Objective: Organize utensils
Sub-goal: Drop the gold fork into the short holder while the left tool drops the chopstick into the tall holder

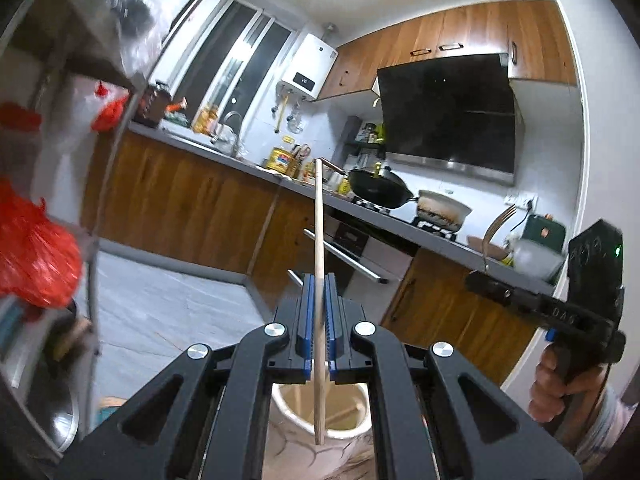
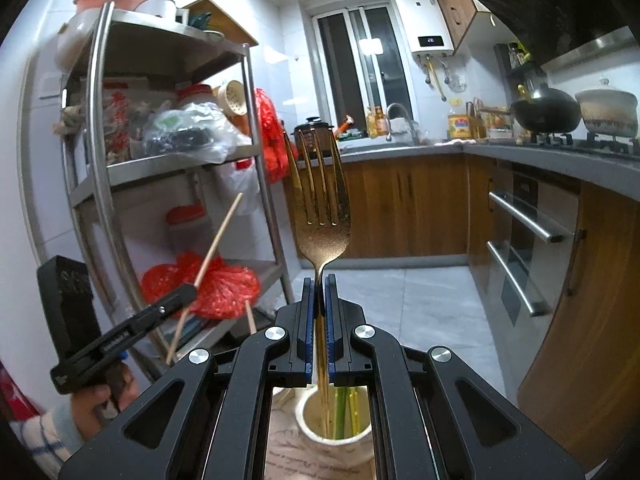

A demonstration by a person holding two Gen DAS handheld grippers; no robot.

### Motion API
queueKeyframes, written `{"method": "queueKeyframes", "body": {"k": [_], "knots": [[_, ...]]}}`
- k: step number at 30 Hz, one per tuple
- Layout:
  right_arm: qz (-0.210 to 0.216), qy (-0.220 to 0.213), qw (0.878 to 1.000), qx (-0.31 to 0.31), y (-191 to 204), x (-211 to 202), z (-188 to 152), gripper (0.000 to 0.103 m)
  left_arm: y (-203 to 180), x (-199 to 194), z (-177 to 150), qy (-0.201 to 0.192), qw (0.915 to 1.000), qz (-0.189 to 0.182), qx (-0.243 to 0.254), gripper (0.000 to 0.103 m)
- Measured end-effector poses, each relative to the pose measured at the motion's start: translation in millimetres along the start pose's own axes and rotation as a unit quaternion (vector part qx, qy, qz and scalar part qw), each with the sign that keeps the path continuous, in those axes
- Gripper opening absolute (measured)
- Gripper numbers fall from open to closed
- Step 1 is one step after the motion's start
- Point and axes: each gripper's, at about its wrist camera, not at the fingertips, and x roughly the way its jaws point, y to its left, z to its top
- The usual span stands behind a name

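The left gripper (image 1: 319,280) is closed on a wooden chopstick (image 1: 318,216); the right gripper (image 2: 319,280) is closed on a golden fork (image 2: 320,200), tines above its fingers.

Wood, metal and matt plastic in a kitchen

The chopstick (image 1: 319,240) is pale, smooth, bare wood; the fork (image 2: 321,208) is glossy gold-toned metal with a finely speckled bowl. Both grippers, left gripper (image 1: 319,312) and right gripper (image 2: 319,308), are matt black plastic with ribbed blue pads and shiny metal bolts. The holder (image 2: 316,416) looks glazed cream ceramic. The rack (image 2: 100,120) is brushed steel; cabinets (image 2: 404,204) show wood grain.
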Motion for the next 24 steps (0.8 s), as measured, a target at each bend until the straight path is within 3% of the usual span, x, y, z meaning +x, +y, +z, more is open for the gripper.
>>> {"method": "queueKeyframes", "body": {"k": [11,24], "knots": [[-0.009,0.014,1.0,0.015,-9,23,-14,0.006,8,39,-11,0.003,0.9993,-0.034,-0.012,0.005],[-0.009,0.033,0.999,0.014,-7,36,-30,0.006,35,45,-24,-0.001,0.9978,-0.047,-0.047,0.005]]}}
